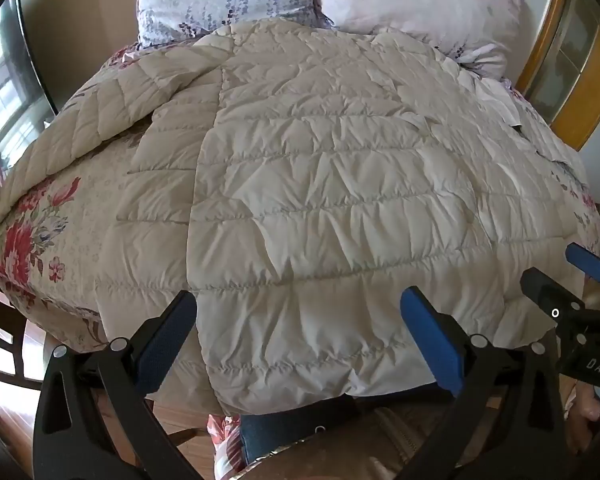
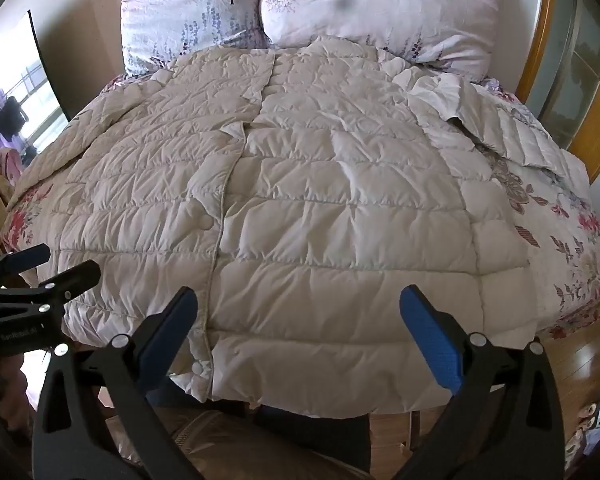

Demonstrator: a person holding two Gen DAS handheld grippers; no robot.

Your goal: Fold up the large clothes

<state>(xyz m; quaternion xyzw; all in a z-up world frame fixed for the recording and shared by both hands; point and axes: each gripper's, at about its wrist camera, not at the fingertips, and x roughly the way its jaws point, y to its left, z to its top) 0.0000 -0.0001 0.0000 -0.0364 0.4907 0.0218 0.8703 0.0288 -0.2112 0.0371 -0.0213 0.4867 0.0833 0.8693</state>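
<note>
- I see the beige quilted down coat spread flat, front up, across the floral bedspread, collar end against the two pillows.
- My right gripper hangs over the coat's near hem, just right of the snap-button placket; its blue-padded jaws are spread wide with nothing between them.
- My left gripper hovers over the same hem, left of the right one, jaws likewise wide apart and empty.
- One coat sleeve lies stretched out toward the bedspread's left edge.
- The hem overhangs the bedspread's near edge, above the wooden floor.
</note>
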